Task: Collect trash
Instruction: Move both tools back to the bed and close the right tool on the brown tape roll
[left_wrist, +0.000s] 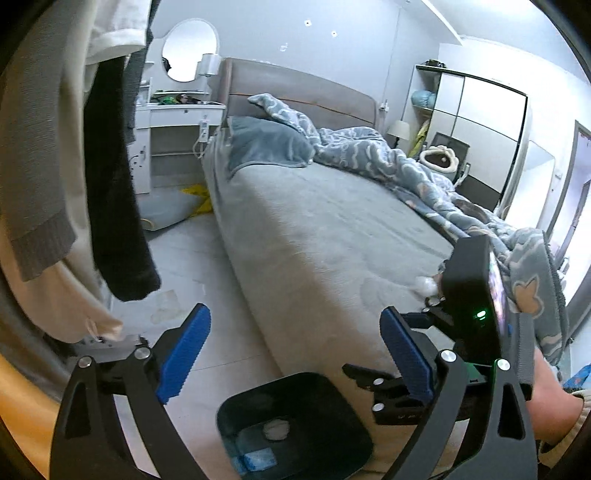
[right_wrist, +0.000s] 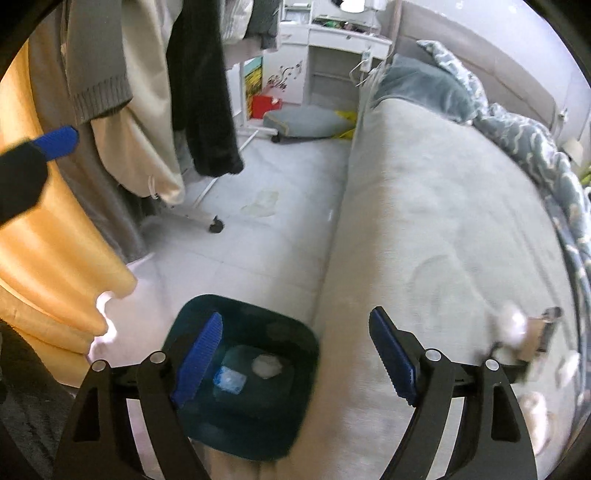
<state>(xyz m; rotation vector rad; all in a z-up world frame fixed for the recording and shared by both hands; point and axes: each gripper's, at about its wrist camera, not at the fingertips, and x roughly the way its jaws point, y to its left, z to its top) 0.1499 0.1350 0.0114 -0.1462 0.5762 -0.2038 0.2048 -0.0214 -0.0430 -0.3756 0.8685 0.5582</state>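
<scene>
A dark square bin (left_wrist: 332, 387) stands on the floor against the bed's side. Inside it lie a white crumpled wad (left_wrist: 275, 430) and a blue packet (left_wrist: 258, 459). My left gripper (left_wrist: 293, 317) hangs above the bin, jaws wide, nothing between them. In the right wrist view the bin (right_wrist: 295, 332) shows the same wad (right_wrist: 266, 365) and packet (right_wrist: 229, 380) below my right gripper (right_wrist: 295, 315), which is open and empty. A white tissue (left_wrist: 424, 284) lies on the bed; more blurred white scraps (right_wrist: 513, 321) lie at the bed's right.
The grey bed (left_wrist: 325, 221) carries a bunched blue blanket (left_wrist: 388, 155). Clothes (right_wrist: 207, 92) hang from a wheeled rack on the left, beside a yellow curtain (right_wrist: 55, 258). A floor cushion (right_wrist: 303, 122) and white vanity (left_wrist: 177, 122) stand beyond. A person's hand (left_wrist: 554, 398) holds the right gripper.
</scene>
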